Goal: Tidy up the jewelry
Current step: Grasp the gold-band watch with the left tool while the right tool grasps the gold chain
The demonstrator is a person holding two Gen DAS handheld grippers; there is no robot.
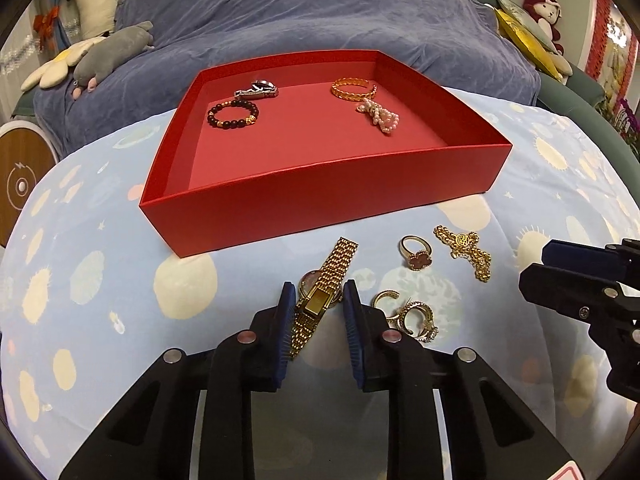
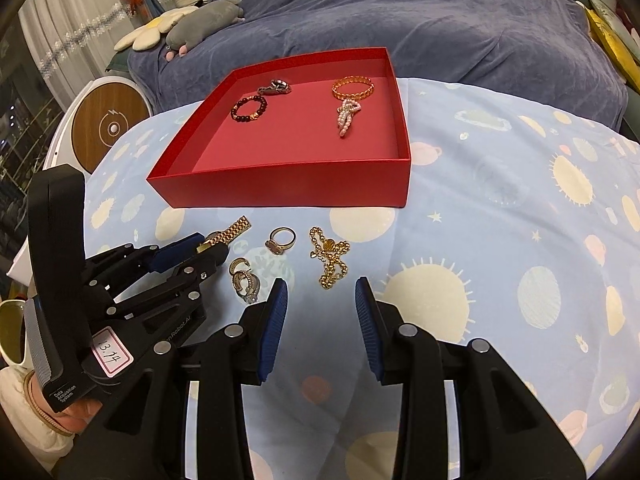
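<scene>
at the bottom centre of the left wrist view, the left gripper [image 1: 318, 300] has its two blue pads on both sides of the gold watch [image 1: 324, 298], at the clasp part of the band. the jaws are narrow and the pads seem to touch the metal, but the view there is foreshortened, so i cannot tell if they already press it firmly. the watch lies with its band pointing toward the box, so a grip across the band is the natural one.

in the right wrist view, the right gripper [image 2: 321, 292] is at the bottom centre, partly open, with nothing between the pads. it hovers over the blue cloth [image 2: 500, 240] just below the gold chain bracelet [image 2: 330, 260], probably waiting for its turn.

a little further, in the middle of both views, the loose pieces lie close together on the cloth: a pile of small rings [image 2: 245, 280], a ring with a red clover stone [image 1: 416, 254] and the chain bracelet. they are all near the box, so the carry is short.

further up, the red box [image 1: 320, 208] already holds four pieces set well apart: a dark bead bracelet [image 1: 233, 114], a silver piece [image 1: 257, 89], a gold bangle [image 1: 353, 89] and a pearl bow [image 1: 378, 116]. the front half of the floor is free for the rest.
</scene>
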